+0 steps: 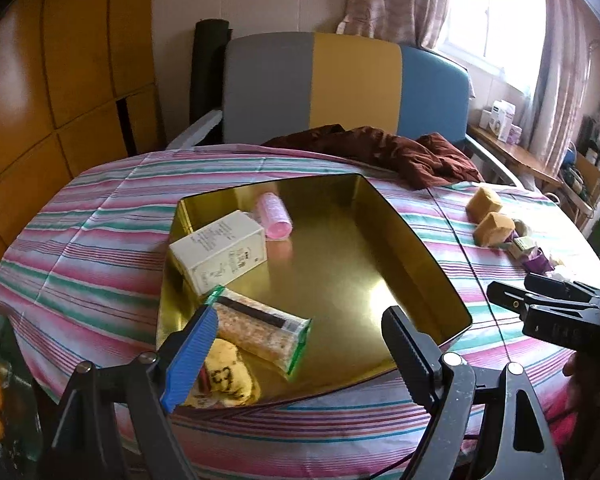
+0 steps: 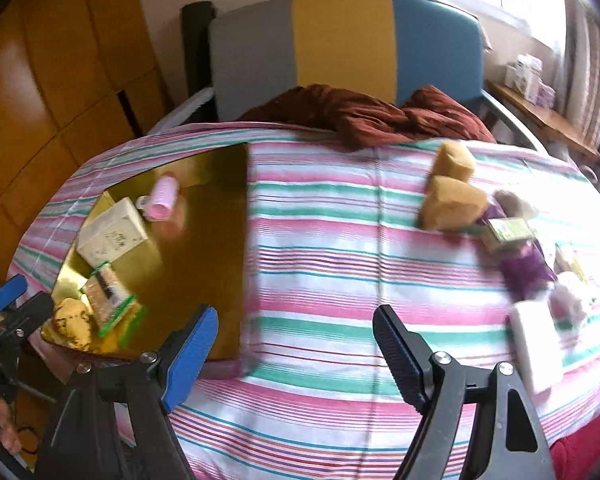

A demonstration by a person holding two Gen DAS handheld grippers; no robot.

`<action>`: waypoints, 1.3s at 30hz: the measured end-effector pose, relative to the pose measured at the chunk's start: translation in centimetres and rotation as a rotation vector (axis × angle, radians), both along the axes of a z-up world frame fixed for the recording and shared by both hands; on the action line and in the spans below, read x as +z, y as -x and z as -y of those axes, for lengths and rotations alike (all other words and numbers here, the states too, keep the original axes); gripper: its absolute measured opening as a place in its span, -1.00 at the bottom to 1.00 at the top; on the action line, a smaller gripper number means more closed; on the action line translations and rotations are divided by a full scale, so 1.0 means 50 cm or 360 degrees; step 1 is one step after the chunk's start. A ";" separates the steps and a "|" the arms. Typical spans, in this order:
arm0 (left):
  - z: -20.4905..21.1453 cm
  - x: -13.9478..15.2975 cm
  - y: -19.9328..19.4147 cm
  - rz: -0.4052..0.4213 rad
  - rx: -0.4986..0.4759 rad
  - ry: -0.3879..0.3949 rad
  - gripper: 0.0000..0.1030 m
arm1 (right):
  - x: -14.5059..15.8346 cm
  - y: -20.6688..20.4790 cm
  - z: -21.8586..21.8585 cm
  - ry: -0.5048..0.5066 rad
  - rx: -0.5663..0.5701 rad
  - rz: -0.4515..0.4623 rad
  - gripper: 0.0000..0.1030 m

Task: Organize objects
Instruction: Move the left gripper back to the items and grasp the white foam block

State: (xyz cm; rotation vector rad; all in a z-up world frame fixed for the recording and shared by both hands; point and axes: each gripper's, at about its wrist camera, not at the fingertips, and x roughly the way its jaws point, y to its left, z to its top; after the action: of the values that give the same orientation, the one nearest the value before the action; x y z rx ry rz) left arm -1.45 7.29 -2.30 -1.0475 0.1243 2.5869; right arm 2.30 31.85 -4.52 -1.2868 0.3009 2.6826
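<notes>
gold tray (image 1: 400, 240) lies on the striped cloth (image 1: 100, 220) covering the surface, and it holds a pink cylinder (image 1: 275, 216) near its far side, a white box (image 1: 220, 252) just beside that, a clear-wrapped snack bar (image 1: 260, 326) nearer the camera and a yellow soft item (image 1: 226, 376) at the near corner. the left hand-held gripper (image 1: 300, 344) hangs over the tray's near edge with its jaws spread and nothing between them. the right hand-held gripper (image 2: 296, 344) is over bare cloth beside the tray's right edge, jaws likewise spread and empty. well apart to the right lie two tan blocks (image 2: 452, 200), a small green box (image 2: 510, 230), a purple wrapper (image 2: 528, 264) and a white flat piece (image 2: 536, 348), blurred. a crumpled brown cloth (image 2: 380, 116) lies at the far edge.
</notes>
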 end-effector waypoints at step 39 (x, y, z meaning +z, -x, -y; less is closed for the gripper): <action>-0.618 -0.066 0.003 0.0572 -0.0981 0.0013 0.45 | 0.024 -0.329 -0.492 0.0323 -0.0999 -0.0181 0.59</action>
State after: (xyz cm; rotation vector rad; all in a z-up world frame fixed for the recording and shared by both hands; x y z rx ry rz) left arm -1.59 38.21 -5.62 -1.2250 0.3118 1.8285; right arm 18.74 56.47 -3.32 -0.8819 0.8502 2.2198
